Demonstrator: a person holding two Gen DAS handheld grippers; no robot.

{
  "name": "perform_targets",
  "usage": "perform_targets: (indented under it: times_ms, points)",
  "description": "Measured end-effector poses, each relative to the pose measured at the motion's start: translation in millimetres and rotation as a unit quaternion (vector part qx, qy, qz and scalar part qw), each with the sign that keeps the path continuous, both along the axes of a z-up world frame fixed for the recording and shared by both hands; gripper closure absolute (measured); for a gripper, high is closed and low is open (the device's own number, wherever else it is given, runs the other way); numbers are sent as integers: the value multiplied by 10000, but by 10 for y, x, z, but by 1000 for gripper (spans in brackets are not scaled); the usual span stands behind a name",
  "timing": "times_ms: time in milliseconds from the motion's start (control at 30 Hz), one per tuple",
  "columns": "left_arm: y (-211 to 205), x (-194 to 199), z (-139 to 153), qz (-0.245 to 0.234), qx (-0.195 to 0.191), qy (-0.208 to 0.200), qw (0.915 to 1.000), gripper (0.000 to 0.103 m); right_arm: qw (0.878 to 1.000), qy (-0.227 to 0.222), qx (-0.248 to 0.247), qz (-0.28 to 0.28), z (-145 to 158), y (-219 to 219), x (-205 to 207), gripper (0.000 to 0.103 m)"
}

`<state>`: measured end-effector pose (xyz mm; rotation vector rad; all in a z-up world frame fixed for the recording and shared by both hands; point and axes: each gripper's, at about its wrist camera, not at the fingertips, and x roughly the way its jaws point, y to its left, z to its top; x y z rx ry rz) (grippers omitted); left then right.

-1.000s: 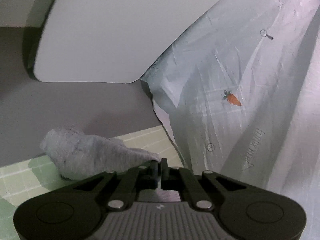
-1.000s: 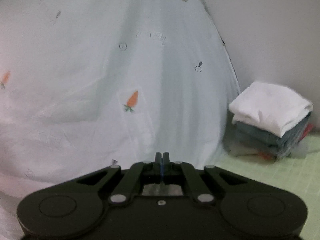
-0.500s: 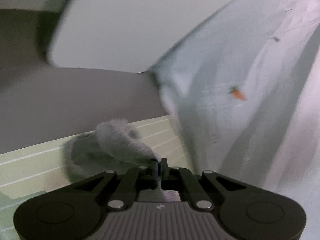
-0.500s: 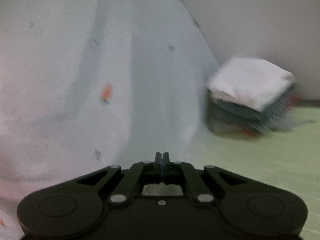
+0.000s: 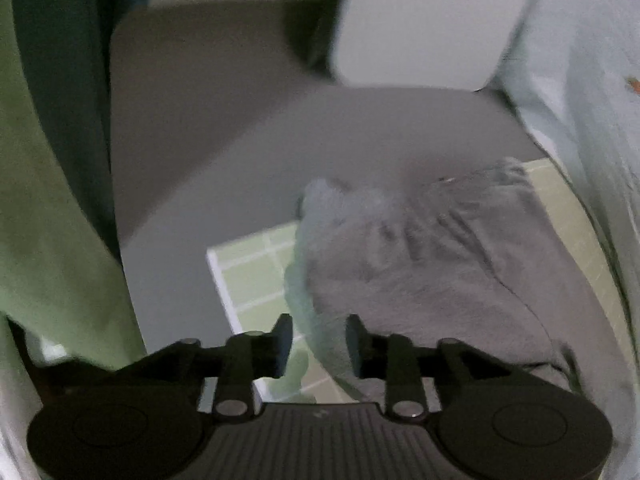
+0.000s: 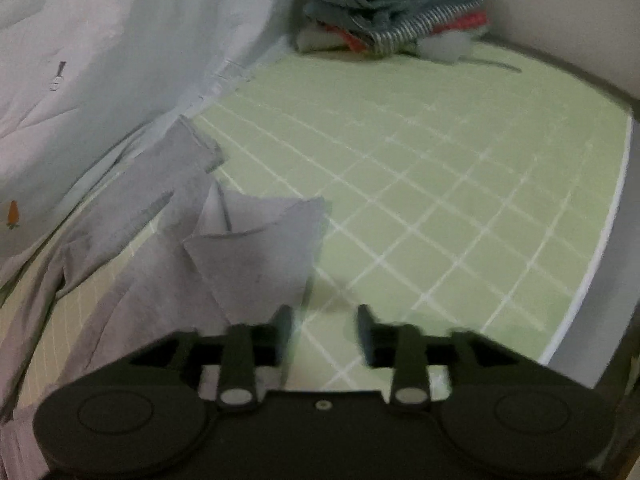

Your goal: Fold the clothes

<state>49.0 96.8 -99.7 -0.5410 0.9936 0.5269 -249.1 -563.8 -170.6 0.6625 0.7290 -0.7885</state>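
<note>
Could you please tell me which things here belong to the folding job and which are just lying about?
Part of the job:
- grey garment, lying rumpled on the green grid mat
- left gripper and right gripper, both open
- stack of folded clothes

Lying about:
- carrot-print sheet

This looks like a home, likely a bedroom or laundry corner. A pale sheet printed with small carrots (image 6: 100, 40) hangs along one side. A stack of folded clothes (image 6: 394, 4) sits at the far end of a desk covered by a green gridded mat (image 6: 440, 184), where a loose grey garment (image 6: 192, 240) lies.
</note>
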Motion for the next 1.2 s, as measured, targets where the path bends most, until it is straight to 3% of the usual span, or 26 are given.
perform_targets:
  times_ms: [167, 233, 400, 467, 533, 667, 700, 767, 1000, 1033, 1100, 1167, 1200]
  points:
    - [-602, -58, 280, -843, 553, -418, 9940, 58, 9976, 55, -307, 624, -62, -156, 212, 54]
    - [-936, -100, 335, -1247, 557, -554, 9891, 55, 9949, 145, -462, 881, -122, -209, 345, 53]
    - [-1703, -231, 335, -1879, 157, -664, 9798, 52, 9841, 368, -848, 1519, -272, -342, 677, 51]
    - [-2000, -305, 312, -2135, 204, -613, 9748, 50, 9780, 457, -1001, 1772, -332, -396, 810, 42]
    - [-2306, -365, 284, -2387, 299, -545, 9691, 45, 9690, 478, -1244, 2082, -357, -417, 889, 35]
    - [-2741, -486, 259, -2784, 337, -484, 9587, 42, 9465, 437, -1534, 2807, -360, -436, 941, 34]
    - [-2836, -509, 250, -2871, 344, -469, 9561, 42, 9405, 431, -1576, 2980, -372, -446, 948, 36]
    - [-3025, -555, 232, -3044, 357, -438, 9509, 42, 9306, 386, -1575, 3281, -387, -471, 944, 51]
    - [-3644, -703, 174, -3594, 389, -329, 9318, 42, 9044, 239, -1764, 3877, -329, -577, 862, 46]
    - [-3694, -712, 170, -3628, 380, -316, 9305, 42, 9014, 225, -1766, 3946, -330, -602, 859, 48]
    - [-3793, -730, 161, -3697, 362, -288, 9280, 42, 8961, 214, -1646, 4116, -344, -665, 854, 64]
    - [-3883, -765, 165, -3740, 334, -260, 9265, 42, 8942, 167, -1488, 4219, -360, -722, 840, 97]
    - [-3907, -768, 169, -3745, 321, -257, 9263, 42, 8966, 130, -1443, 4184, -363, -745, 813, 103]
